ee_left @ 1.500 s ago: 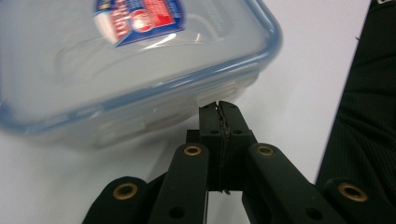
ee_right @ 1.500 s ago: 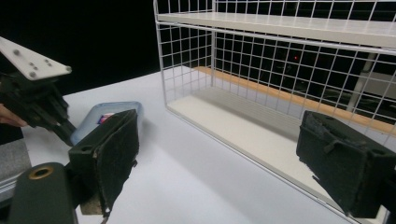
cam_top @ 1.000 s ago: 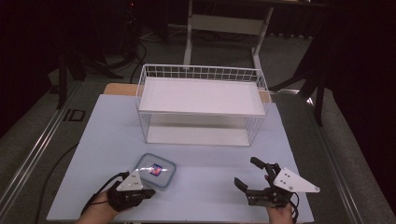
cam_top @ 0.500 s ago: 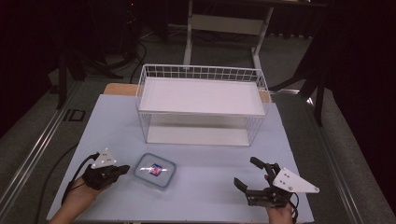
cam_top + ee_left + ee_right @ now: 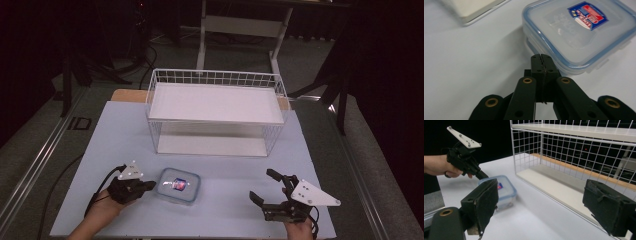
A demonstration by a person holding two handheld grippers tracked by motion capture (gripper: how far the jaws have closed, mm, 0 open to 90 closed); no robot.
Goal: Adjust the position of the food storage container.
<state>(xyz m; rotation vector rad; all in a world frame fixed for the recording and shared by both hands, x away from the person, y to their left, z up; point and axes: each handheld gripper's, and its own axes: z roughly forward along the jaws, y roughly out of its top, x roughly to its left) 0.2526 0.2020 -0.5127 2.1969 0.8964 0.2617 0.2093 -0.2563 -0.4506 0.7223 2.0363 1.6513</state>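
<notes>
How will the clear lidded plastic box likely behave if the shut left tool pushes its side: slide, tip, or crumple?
The plastic box is low and flat-bottomed, so it would probably slide rather than tip. Its walls look rigid, so crumpling seems unlikely. Apparently near empty, it is probably light; the left tool may skid it across the smooth table.

Two handheld grippers on the table (image 5: 100, 130) — the left gripper (image 5: 150, 185) just beside one lidded plastic container (image 5: 178, 186), the right gripper (image 5: 264, 186) well to that container's other side. Behind the container stands one white wire rack (image 5: 216, 116) with two shelves — one upper, one lower.
</notes>
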